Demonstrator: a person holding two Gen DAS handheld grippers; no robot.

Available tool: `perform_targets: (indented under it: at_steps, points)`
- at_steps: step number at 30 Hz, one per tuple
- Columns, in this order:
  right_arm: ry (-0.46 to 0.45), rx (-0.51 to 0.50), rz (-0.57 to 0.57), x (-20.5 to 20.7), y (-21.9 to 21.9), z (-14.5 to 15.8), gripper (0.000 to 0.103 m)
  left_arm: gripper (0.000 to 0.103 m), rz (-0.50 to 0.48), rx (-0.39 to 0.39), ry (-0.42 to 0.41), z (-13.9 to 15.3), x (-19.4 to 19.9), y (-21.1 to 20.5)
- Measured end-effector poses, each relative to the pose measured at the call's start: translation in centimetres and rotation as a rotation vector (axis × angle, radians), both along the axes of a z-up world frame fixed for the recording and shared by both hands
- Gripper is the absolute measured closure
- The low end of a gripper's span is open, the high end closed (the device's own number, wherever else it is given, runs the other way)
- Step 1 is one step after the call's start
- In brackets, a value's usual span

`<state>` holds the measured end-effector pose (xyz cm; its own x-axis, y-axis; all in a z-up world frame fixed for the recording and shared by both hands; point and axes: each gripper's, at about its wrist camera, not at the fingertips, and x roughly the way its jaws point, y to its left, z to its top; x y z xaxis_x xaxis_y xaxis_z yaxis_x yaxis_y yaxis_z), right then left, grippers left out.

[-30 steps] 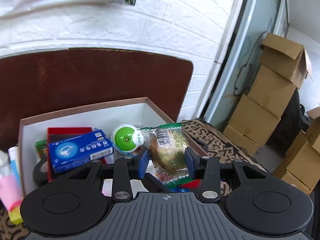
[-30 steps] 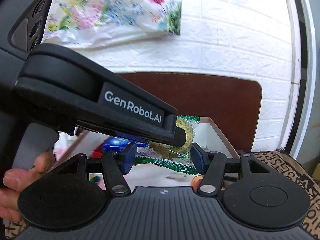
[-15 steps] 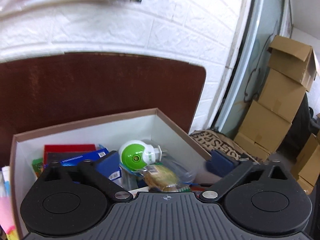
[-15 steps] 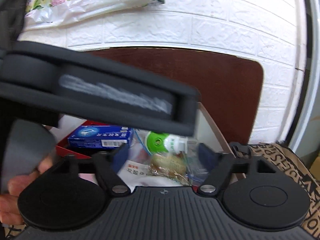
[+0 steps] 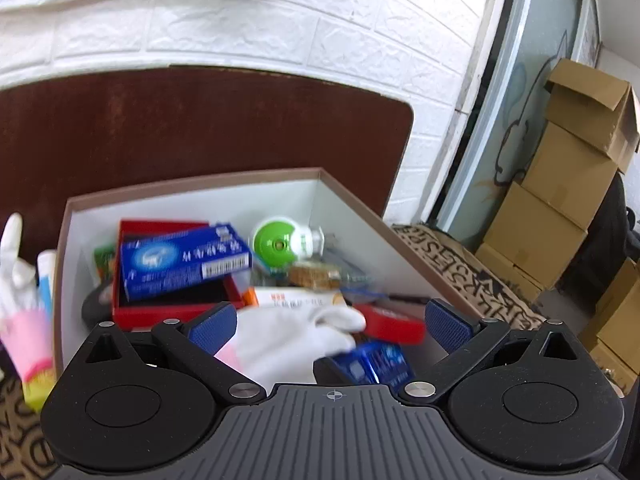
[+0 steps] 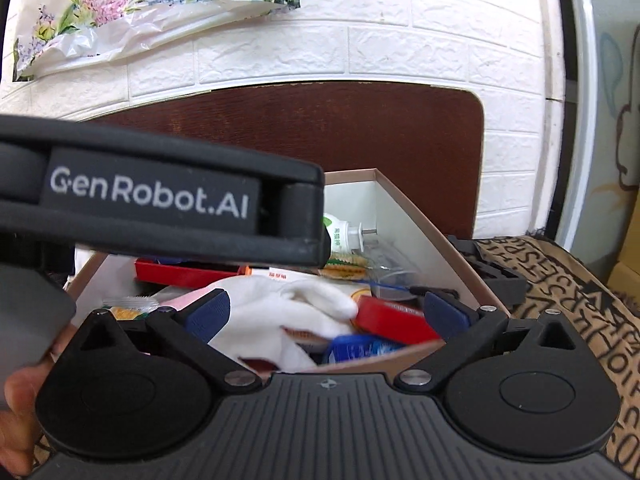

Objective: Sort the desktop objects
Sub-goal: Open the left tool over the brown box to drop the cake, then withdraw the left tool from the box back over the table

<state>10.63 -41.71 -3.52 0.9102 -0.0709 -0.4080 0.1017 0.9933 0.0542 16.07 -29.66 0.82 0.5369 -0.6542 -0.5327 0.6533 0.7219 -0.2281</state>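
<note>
Since brown-rimmed white cardboard box (image 5: 188, 200) already crammed, sorting looks mostly done; left gripper (image 5: 326, 322) and right gripper (image 6: 324, 312) spread wide, empty; pink-cuffed white glove (image 5: 16, 280) outside, probably left.

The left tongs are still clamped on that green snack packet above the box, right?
No. The left wrist view shows the left tongs open and empty; the snack packet lies in the box beside the green plug-in.

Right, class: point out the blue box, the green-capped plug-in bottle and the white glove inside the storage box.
blue box (image 5: 184, 258), left wrist view, middle of its printed top face.
green-capped plug-in bottle (image 5: 276, 245), left wrist view, centre of the green cap.
white glove (image 5: 288, 336), left wrist view, on the palm.
</note>
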Motion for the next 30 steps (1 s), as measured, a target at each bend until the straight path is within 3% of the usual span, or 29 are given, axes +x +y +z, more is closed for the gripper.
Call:
perform_targets:
  at_steps: [5,21,30]
  points:
    - [0.009,-0.045,-0.012,-1.6,1.1,0.2,0.000,0.000,0.008,0.021,-0.001,0.0,-1.7,0.5]
    - [0.008,-0.024,-0.014,-6.9,3.5,0.2,0.000,0.000,0.045,0.131,-0.082,0.6,-8.5,3.7]
    - [0.008,0.005,-0.010,-9.9,4.9,-0.2,0.000,0.000,0.062,0.135,-0.059,-0.2,-11.7,6.3]
